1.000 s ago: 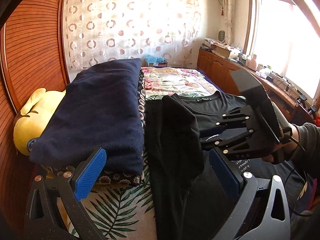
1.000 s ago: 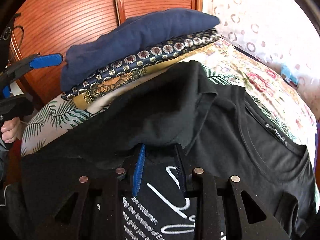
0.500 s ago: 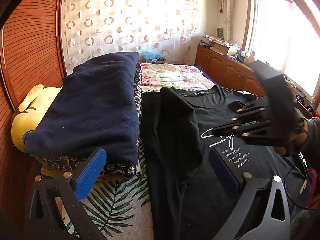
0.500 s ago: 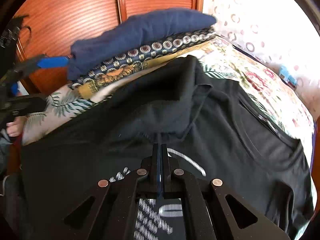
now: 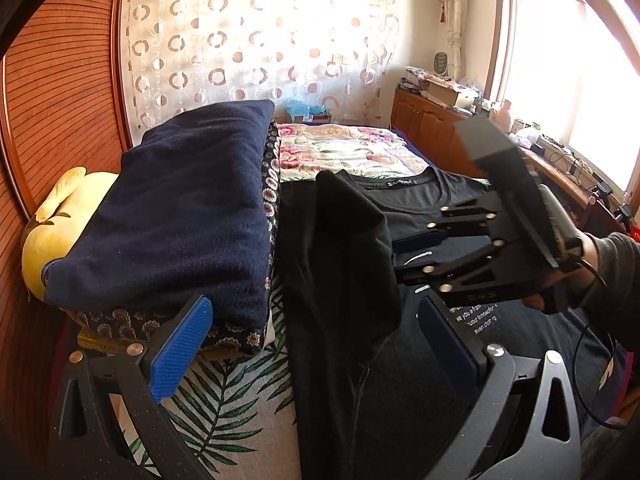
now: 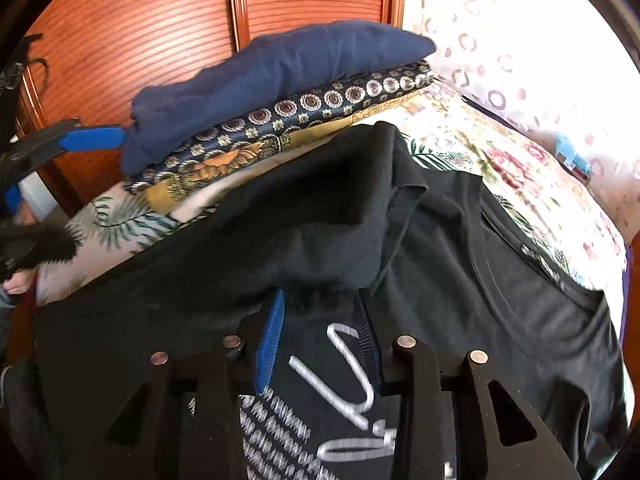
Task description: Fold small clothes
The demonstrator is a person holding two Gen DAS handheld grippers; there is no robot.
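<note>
A black T-shirt (image 5: 416, 216) with white printed lettering lies face up on a bed (image 5: 352, 152), its neckline toward twelve o'clock in the left wrist view. One sleeve side (image 5: 344, 248) is folded inward over the chest, forming a raised dark flap down the middle of that view.

The left gripper (image 5: 312, 344) hangs at six o'clock above the shirt, its blue-padded jaws spread wide apart and holding nothing.

The right gripper (image 6: 318, 340) sits low over the printed chest, at three o'clock in the left wrist view. Its jaws are apart with a moderate gap, their tips right at the edge of the folded flap; no cloth is pinched between them.

At nine o'clock in the left wrist view, a navy blanket (image 5: 180, 208) is stacked on patterned bedding (image 6: 288, 120), beside a yellow plush toy (image 5: 60, 216). A wooden wardrobe (image 6: 160, 32) stands behind.
</note>
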